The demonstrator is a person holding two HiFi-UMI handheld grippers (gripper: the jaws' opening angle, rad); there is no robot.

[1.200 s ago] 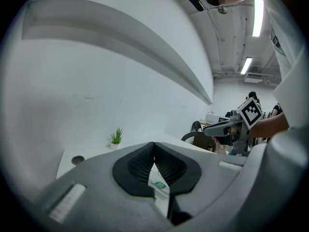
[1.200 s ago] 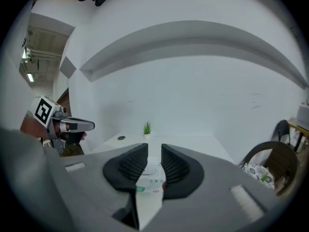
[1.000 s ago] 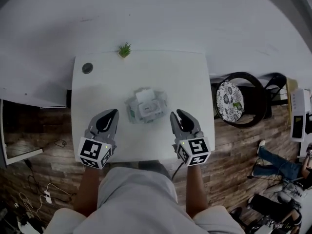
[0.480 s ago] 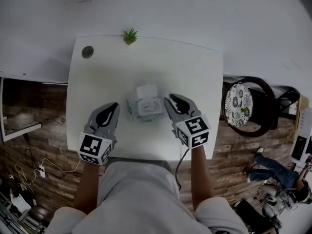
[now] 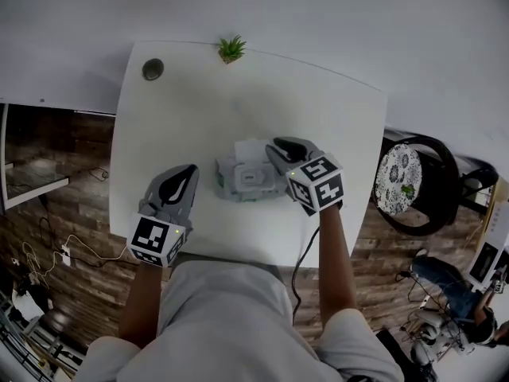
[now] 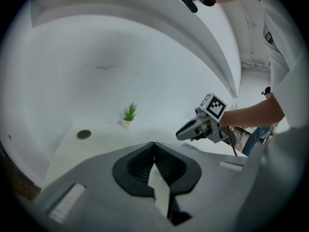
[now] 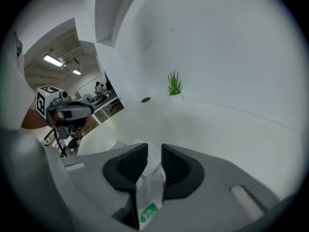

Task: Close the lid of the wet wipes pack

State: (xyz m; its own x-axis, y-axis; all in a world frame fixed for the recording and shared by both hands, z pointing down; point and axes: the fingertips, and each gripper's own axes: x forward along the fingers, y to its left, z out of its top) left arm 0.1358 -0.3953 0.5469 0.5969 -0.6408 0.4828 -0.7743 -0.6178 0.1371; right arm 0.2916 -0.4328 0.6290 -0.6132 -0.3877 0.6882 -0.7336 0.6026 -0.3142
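The wet wipes pack lies in the middle of the white table; its white flip lid looks raised at the far side. My right gripper hangs over the pack's right end, with open jaws and a narrow gap between them. In the right gripper view the pack shows through that gap, below the right gripper; I cannot tell whether they touch. My left gripper rests left of the pack, apart from it. In its own view the left gripper has its tips together and nothing between them.
A small potted plant and a round cable grommet sit at the table's far edge. A dark chair with a patterned round cushion stands right of the table. Wood floor with cables lies to the left.
My right gripper has moved forward and left from the table's near edge to over the pack's right end. The left gripper has shifted only slightly beside the pack.
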